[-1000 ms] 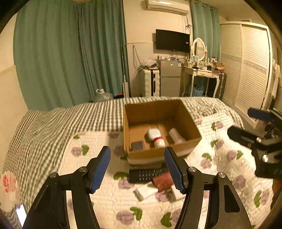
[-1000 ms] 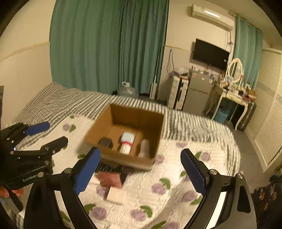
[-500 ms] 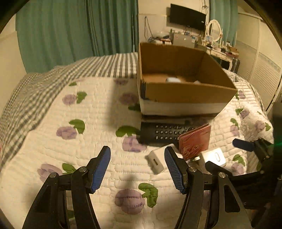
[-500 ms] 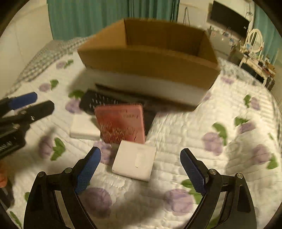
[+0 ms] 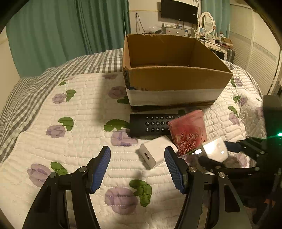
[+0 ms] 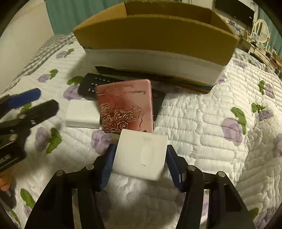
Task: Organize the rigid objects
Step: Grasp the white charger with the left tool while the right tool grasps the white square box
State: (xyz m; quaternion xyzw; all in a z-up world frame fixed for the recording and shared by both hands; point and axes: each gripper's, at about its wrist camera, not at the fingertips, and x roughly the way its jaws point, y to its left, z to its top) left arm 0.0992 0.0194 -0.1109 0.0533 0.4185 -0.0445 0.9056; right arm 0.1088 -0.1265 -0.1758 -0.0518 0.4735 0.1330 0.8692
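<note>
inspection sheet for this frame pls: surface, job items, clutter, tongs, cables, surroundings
Surface: bed with a quilted floral cover; checked blanket behind it.
Job's things: cardboard box; black remote in front of it; pink case lying partly on the remote; white charger; white flat block.
Clutter: nothing seen.
Grippers: left tongs open, empty, charger just ahead; right tongs have just been closing, with the white flat block between the pads, contact not certain.
Cables: wires hang down the far wall.
Surroundings: green curtains, wall TV, dressing table with round mirror, wardrobe.
</note>
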